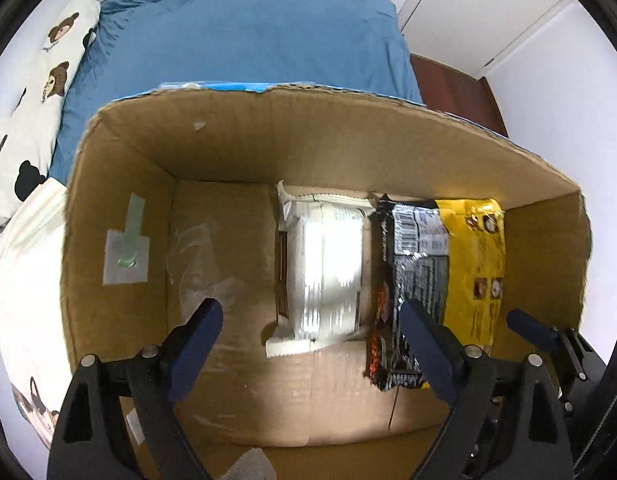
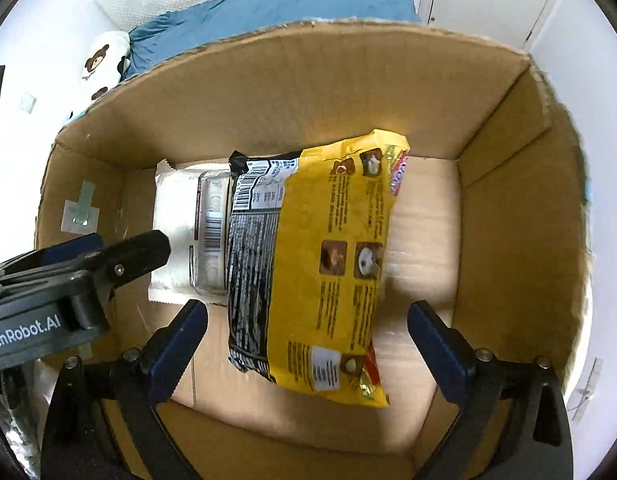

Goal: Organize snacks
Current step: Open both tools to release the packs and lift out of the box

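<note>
I see one cardboard box (image 2: 268, 92) holding three packets side by side, long axes running toward its far wall: yellow bag (image 2: 332, 260), black packet (image 2: 252, 264), white packet (image 1: 328, 272). Both my left gripper (image 1: 312, 344) and right gripper (image 2: 308, 344) hang spread wide, empty, above them.

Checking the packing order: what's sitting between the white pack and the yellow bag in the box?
A black packet, wedged between the white pack and the yellow bag; the left wrist view shows it best.
</note>
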The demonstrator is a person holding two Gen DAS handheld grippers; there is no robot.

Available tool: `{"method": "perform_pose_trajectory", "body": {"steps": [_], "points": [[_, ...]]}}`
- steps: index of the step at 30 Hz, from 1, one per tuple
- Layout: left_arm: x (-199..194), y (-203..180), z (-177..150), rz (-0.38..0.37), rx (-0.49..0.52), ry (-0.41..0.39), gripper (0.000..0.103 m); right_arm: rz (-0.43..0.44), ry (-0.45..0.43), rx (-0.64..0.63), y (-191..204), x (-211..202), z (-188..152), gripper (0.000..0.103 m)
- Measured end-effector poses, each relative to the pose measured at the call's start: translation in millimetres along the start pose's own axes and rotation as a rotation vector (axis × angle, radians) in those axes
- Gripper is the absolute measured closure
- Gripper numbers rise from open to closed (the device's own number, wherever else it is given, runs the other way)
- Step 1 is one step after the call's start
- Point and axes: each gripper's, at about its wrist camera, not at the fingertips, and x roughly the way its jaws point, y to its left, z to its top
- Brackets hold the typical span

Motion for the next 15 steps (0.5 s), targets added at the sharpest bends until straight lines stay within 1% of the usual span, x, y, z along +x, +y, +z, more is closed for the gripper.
{"method": "perform_pose_trajectory", "body": {"steps": [1,3,6,8,9,10,11,12,15], "points": [[-5,0,-6,0.008,0.004,-0.015,0.012,-0.003,-0.013,0.002,9,2,3,0.001],[-17,-1,-14,0.026,0.018,-0.06,0.012,-0.013,-0.037,0.007,22,-18,2,0.001],[-38,3,-33,0.045,0.031,-0.113,0.012,-0.027,-0.087,0.018,24,-40,-11,0.001],[-44,2,-39,0.056,0.037,-0.137,0.012,-0.032,-0.113,0.023,27,-52,-20,0.001],[-52,2,-46,0.06,0.042,-0.157,0.012,-0.034,-0.125,0.024,26,-59,-26,0.001],[-55,3,-46,0.063,0.044,-0.167,0.012,-0.031,-0.134,0.026,16,-65,-32,0.001],[-60,3,-51,0.068,0.048,-0.181,0.012,-0.028,-0.144,0.028,11,-81,-40,0.001],[-69,3,-58,0.071,0.053,-0.2,0.012,-0.029,-0.155,0.027,13,-87,-46,0.001],[-85,1,-71,0.073,0.059,-0.241,0.012,-0.025,-0.189,0.022,15,-95,-58,0.001]]}}
